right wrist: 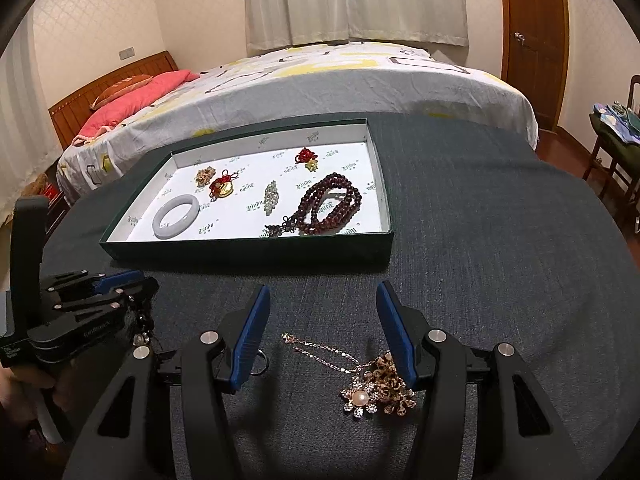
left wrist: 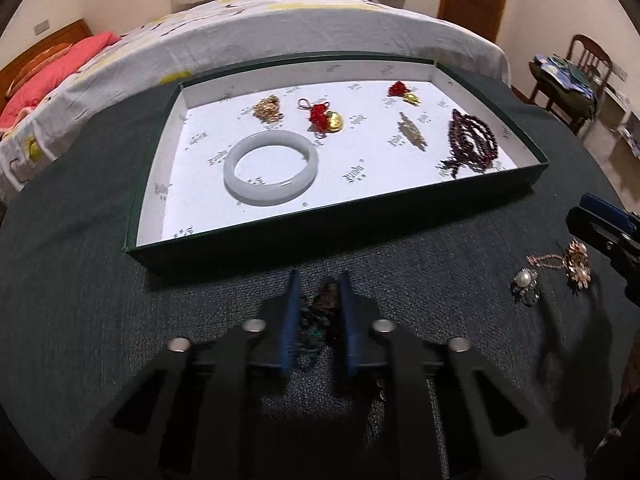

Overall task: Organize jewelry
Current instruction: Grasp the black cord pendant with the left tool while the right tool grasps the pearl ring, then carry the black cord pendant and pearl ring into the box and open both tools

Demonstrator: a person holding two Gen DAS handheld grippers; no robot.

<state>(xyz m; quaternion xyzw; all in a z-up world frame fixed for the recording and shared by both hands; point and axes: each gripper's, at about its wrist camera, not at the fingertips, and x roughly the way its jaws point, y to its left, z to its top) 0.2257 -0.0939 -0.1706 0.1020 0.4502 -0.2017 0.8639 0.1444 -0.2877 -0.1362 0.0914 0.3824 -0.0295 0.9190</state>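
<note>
My left gripper is shut on a dark beaded piece that lies on the dark cloth in front of the tray. In the right wrist view this left gripper sits low at the left, with dark beads hanging under it. My right gripper stands open over a gold chain. Its floral pearl pendant lies by the right finger, not pinched. The green tray holds a white bangle, red-knot gold charms, a brooch and a dark red bead strand.
A dark cloth covers the table. Behind the tray runs a bed with a pink pillow. A wooden chair with clothes stands at the right, beside a brown door. A small metal ring lies by my right gripper's left finger.
</note>
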